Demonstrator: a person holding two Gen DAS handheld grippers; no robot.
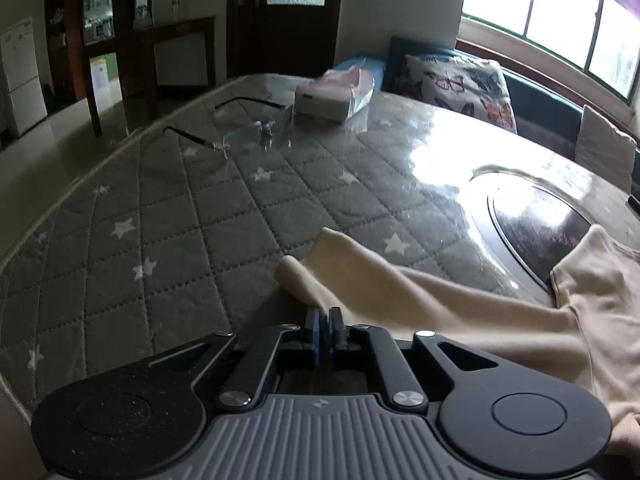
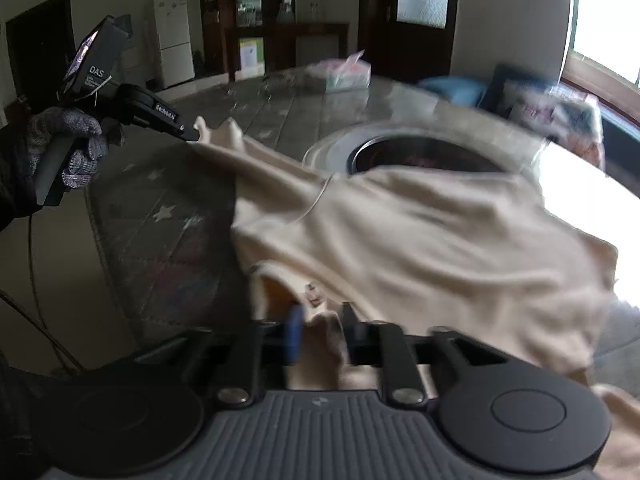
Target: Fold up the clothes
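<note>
Item: cream garment [image 2: 420, 232], lying crumpled across the near part of a round tabletop [image 1: 168, 208] covered with a grey quilted star-print cloth under a clear sheet; one sleeve [image 1: 360, 264] is drawn out to the left. Left wrist view only: a pair of rimless glasses [image 1: 244, 132] lying on the cloth, a tissue box [image 1: 332, 98] in plastic wrap beyond them, a butterfly-print cushion [image 1: 460, 84] on a bench under the window [image 1: 560, 8], and the dark round inset [image 1: 536, 228] at the tabletop's centre seen sharply. Right wrist view only, with heavy blur: the garment's body spread over the inset's near edge, a small label near its neck opening, and the person's gloved left hand [image 2: 72, 148] gripping the left handle from outside. Left tool [image 1: 324, 324]: jaws nearly closed, pinching the sleeve close to its cuff end; in the right wrist view its tip [image 2: 192, 134] meets the cuff, lifted off the cloth. Right tool [image 2: 320, 332]: jaws narrowly apart with a bunched fold of the garment's near edge between them; whether the pads press it the blur leaves unclear.
</note>
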